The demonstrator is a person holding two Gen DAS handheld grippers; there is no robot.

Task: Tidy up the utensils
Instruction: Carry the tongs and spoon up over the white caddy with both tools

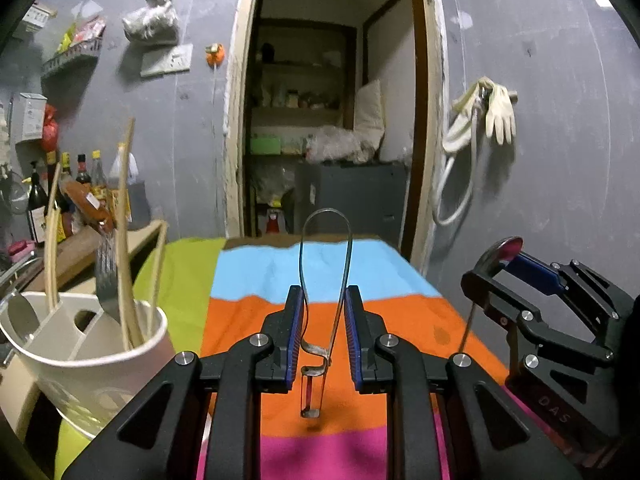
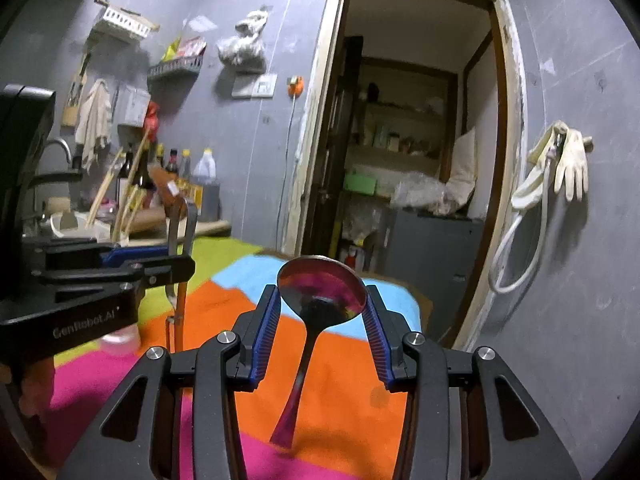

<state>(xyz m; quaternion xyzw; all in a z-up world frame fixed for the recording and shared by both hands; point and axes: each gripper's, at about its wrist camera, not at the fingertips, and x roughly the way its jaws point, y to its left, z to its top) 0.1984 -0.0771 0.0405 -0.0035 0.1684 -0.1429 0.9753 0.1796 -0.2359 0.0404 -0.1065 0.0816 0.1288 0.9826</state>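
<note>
While the left gripper pinches a bent metal peeler between its blue fingers, loop end up over the striped cloth on the bench, the right gripper clamps a steel spoon by its bowl, handle hanging down. Off to the left stands the white utensil holder, chopsticks and a spatula poking out. Far behind, an open doorway.

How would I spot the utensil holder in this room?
Look left of the striped tablecloth, below the row of bottles. The white utensil holder stands there. Unlike everything nearby, it has chopsticks and a slotted spatula sticking out.
</note>
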